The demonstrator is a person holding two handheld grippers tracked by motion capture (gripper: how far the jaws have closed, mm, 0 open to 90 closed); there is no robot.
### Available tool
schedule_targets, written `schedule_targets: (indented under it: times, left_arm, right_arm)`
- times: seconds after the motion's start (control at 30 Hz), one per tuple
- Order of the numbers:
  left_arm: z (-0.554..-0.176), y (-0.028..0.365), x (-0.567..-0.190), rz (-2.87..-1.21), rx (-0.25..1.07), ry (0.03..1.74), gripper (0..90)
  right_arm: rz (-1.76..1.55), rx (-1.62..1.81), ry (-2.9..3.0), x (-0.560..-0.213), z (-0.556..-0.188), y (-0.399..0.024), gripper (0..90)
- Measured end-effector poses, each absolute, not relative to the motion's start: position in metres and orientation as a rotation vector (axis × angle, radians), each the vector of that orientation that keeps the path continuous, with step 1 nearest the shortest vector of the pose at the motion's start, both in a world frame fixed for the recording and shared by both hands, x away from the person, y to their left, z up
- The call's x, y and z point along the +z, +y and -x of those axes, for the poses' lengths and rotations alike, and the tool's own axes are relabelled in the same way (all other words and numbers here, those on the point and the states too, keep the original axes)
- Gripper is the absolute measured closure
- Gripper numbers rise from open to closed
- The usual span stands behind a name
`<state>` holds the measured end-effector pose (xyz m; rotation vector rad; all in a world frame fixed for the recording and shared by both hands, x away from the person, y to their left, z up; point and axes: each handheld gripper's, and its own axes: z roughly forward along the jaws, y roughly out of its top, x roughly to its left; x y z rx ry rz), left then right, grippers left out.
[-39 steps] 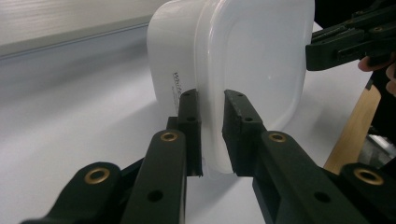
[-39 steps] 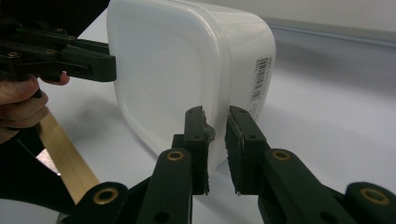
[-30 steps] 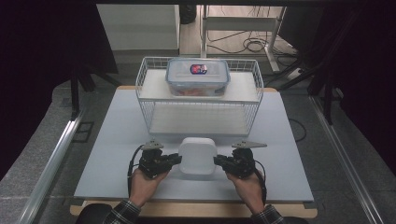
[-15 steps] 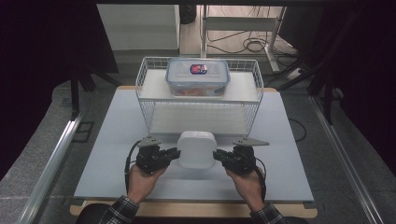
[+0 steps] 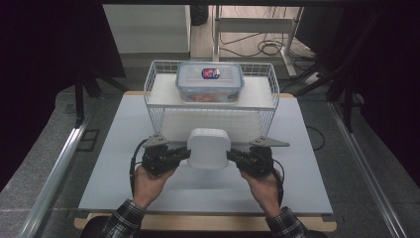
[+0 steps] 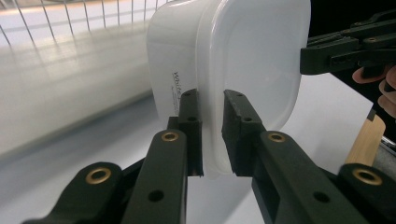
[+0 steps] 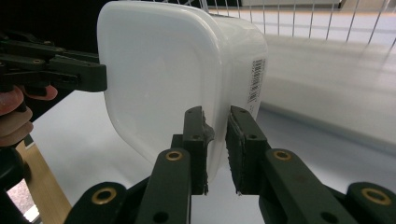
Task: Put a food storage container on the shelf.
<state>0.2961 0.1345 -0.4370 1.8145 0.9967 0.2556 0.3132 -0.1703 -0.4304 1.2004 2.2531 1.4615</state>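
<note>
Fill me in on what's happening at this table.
A person holds a white plastic container between two handheld grippers. The left gripper is clamped on the rim at one side and the right gripper on the rim at the opposite side, both with jaws shut on it. The container hangs above the grey table, just in front of a white wire basket. A clear lidded food box sits on the basket's upper shelf.
</note>
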Motion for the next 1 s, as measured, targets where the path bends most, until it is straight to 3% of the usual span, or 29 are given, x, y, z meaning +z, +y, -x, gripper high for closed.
schedule_targets:
  times: [1.0]
  left_arm:
    - [-0.318, 0.142, -0.351, -1.745, 0.382, 0.937, 79.1]
  right_arm:
    - [-1.070, 1.529, 2.130, -0.345, -0.339, -0.160, 77.0]
